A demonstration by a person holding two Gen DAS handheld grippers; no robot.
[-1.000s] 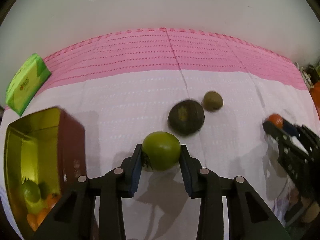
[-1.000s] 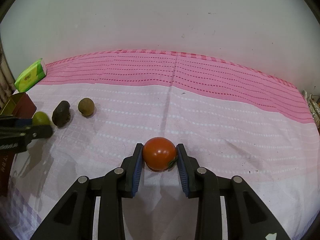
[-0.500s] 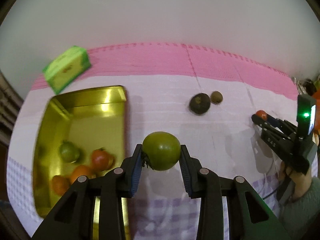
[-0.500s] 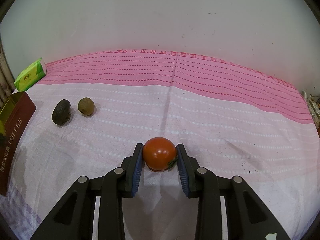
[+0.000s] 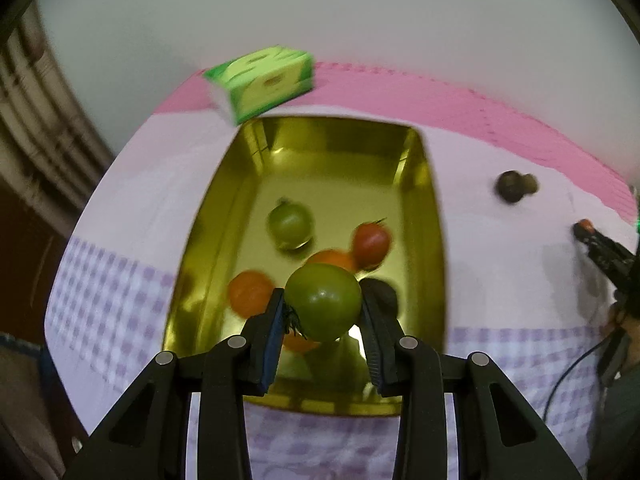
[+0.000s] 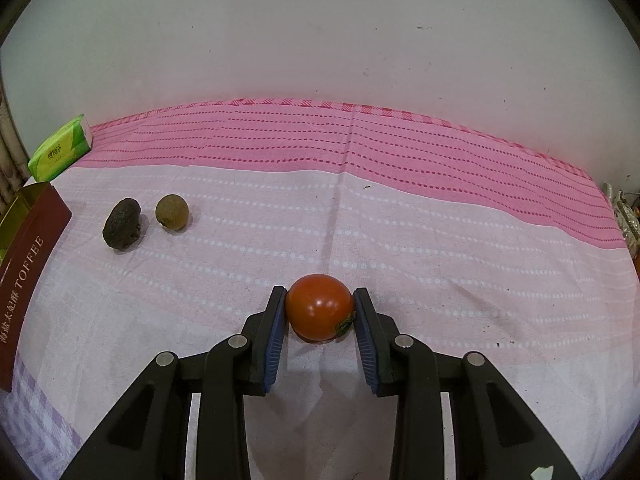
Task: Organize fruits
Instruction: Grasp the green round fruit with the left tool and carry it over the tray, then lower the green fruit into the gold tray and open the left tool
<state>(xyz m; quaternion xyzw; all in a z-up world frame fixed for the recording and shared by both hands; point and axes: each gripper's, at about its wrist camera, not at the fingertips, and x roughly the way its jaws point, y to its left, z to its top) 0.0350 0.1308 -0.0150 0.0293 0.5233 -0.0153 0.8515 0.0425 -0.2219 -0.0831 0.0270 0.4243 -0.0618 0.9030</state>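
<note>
My left gripper is shut on a green tomato and hangs above the near half of a gold tin. Inside the tin lie another green tomato, a red tomato and orange fruits. My right gripper is shut on a red tomato low over the cloth; in the left wrist view it shows at the far right. A dark wrinkled fruit and a brown round fruit rest on the cloth to the left.
A green tissue pack lies behind the tin by the wall. The tin's maroon side stands at the left edge of the right wrist view. A pink-and-white cloth covers the table. A person's hand and cable are at the right.
My left gripper has carried the green tomato leftward from the cloth to above the tin. The right gripper and its red tomato have stayed still.
</note>
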